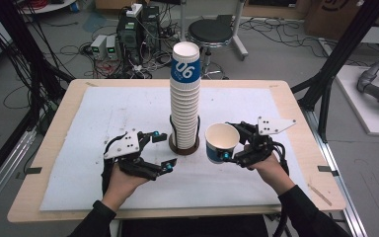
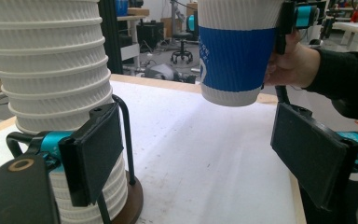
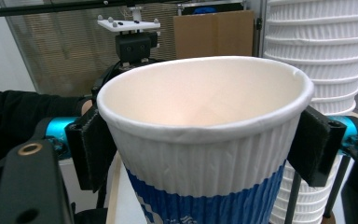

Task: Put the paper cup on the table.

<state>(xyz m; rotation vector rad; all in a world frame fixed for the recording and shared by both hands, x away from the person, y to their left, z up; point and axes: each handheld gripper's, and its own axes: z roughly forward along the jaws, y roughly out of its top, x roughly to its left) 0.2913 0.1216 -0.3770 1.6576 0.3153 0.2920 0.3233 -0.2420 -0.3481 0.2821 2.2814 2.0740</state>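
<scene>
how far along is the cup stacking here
Done: a tall stack of white ribbed paper cups stands in its wire holder on a round brown base. In hand: the right hand-held gripper is clamped on one blue-banded white paper cup, held off the table. Left: whatever comes next with that cup. The left hand-held gripper is open, empty.

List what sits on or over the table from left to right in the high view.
Left gripper → cup stack in its holder → single cup → right gripper, clamped on that cup, with its hand behind it.
</scene>
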